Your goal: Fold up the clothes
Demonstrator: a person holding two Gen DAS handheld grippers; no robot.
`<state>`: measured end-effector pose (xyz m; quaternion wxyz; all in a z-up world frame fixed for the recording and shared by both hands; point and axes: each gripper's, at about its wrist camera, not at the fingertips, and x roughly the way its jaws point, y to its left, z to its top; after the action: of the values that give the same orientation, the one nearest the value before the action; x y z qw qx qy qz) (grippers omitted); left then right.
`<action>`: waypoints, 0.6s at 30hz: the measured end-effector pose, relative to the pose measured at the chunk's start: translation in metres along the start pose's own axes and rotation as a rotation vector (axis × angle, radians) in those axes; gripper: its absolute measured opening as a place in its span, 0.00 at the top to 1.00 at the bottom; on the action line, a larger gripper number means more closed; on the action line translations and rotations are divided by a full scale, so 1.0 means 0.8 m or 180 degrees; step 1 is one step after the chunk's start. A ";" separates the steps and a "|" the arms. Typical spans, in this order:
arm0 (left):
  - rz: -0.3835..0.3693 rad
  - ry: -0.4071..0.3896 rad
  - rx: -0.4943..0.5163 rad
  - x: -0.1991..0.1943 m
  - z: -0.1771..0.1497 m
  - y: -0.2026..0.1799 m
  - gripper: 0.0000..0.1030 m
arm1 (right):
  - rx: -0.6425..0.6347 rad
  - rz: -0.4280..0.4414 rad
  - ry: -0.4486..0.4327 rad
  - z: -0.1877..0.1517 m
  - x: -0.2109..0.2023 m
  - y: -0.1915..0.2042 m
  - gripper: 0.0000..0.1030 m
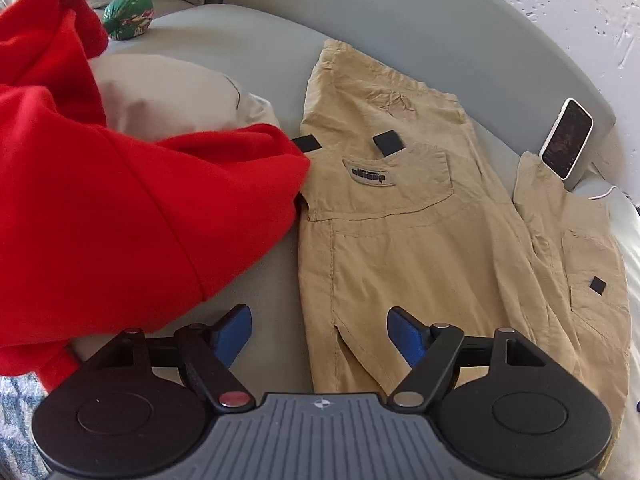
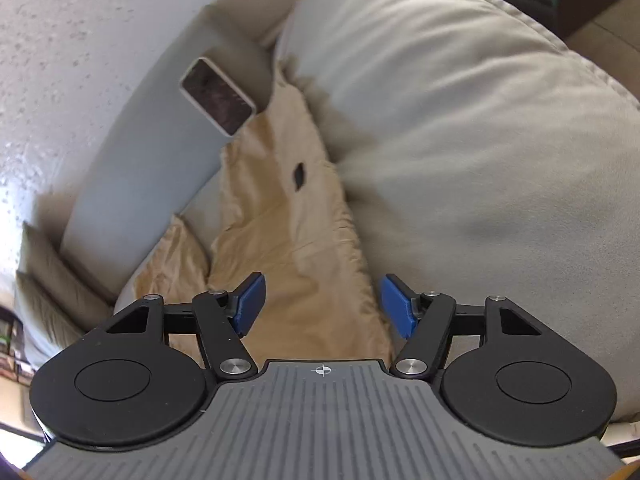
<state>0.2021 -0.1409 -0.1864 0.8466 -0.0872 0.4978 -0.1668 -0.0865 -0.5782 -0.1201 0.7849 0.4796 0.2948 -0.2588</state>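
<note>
Tan cargo trousers (image 1: 400, 216) lie spread on the grey sofa seat (image 1: 260, 280), with black tabs and a sewn label. A red garment (image 1: 100, 200) is heaped at the left, touching the trousers' edge. My left gripper (image 1: 319, 334) is open and empty, just above the trousers' near edge. In the right wrist view the trousers (image 2: 288, 240) run up beside a big beige cushion (image 2: 480, 160). My right gripper (image 2: 322, 304) is open and empty over the tan cloth.
A phone (image 1: 566, 138) leans against the sofa back (image 1: 400, 20) at the right, and also shows in the right wrist view (image 2: 218, 96). A beige pillow (image 1: 168, 96) lies behind the red garment. A green patterned object (image 1: 128, 14) sits at the far left.
</note>
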 end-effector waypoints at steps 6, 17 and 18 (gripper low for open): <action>-0.0353 0.0076 -0.0047 0.009 0.012 0.003 0.32 | -0.0068 0.0138 -0.0020 0.009 0.038 -0.029 0.41; -0.0617 0.0301 -0.0339 0.025 0.030 0.016 0.45 | -0.0118 0.0157 -0.0007 0.018 0.069 -0.016 0.52; -0.0676 0.0340 -0.0312 0.025 0.028 0.012 0.48 | -0.0063 0.0133 -0.0039 0.018 0.070 -0.018 0.58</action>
<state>0.2327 -0.1399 -0.1948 0.7912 -0.1718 0.5377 -0.2354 -0.0544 -0.6043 -0.1633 0.7967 0.4762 0.2824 -0.2424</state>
